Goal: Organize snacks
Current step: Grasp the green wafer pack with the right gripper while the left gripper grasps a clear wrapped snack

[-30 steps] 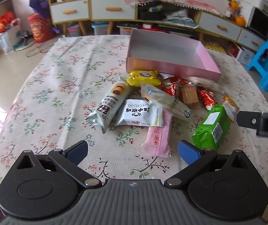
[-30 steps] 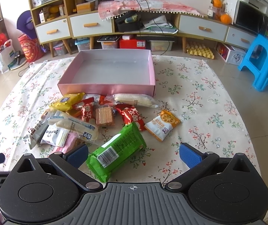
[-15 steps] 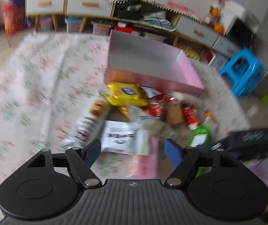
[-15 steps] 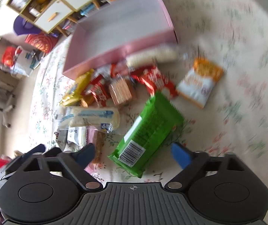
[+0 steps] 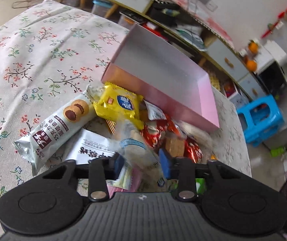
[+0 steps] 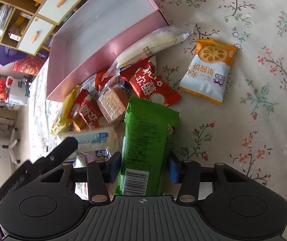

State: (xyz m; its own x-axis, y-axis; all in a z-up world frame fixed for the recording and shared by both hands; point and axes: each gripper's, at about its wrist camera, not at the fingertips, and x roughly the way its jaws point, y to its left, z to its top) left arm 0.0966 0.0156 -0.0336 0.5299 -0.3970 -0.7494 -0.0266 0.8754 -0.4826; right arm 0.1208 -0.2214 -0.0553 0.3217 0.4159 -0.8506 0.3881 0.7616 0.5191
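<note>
Two grippers' fingers, wide a second ago, have just been closing: right gripper grasps the long green foil snack packet at lower centre; left gripper grasps a clear-wrapped pale bread roll.

Left gripper: matte black plastic body, ribbed grey centre plate with a small cross mark, two round raised discs either side, black linkage arms pinned by silver rivets, blue pads on fingertips.

Right gripper: same build, with black housing, ribbed plate with crosshair mark, silver rivets, small brass-coloured screws, blue pads.
</note>
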